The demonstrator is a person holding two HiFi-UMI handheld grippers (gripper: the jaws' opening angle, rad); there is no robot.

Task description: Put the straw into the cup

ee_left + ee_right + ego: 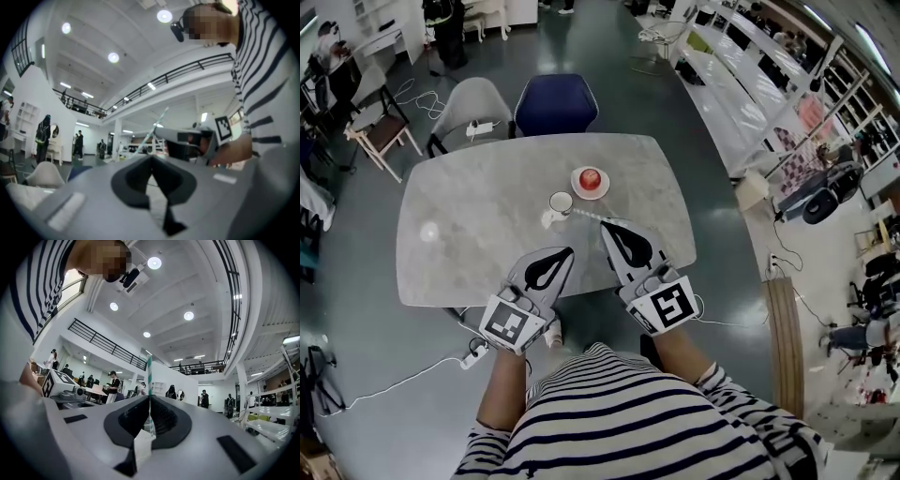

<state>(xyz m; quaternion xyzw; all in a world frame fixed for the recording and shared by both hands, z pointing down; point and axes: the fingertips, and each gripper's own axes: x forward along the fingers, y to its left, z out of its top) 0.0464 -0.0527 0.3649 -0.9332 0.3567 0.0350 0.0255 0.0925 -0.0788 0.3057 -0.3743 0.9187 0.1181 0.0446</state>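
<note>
A white cup stands upright near the middle of the grey marble table. My right gripper is shut on a green-and-white striped straw, whose free end points left toward the cup's near side. In the right gripper view the straw sticks up from between the closed jaws of the right gripper. My left gripper hovers over the table's front edge, shut with nothing in it. From the left gripper view, the left gripper faces the straw slanting up from the other gripper.
A red round thing sits on a white plate just right of and behind the cup. A small white scrap lies beside the cup. A grey chair and a blue chair stand behind the table.
</note>
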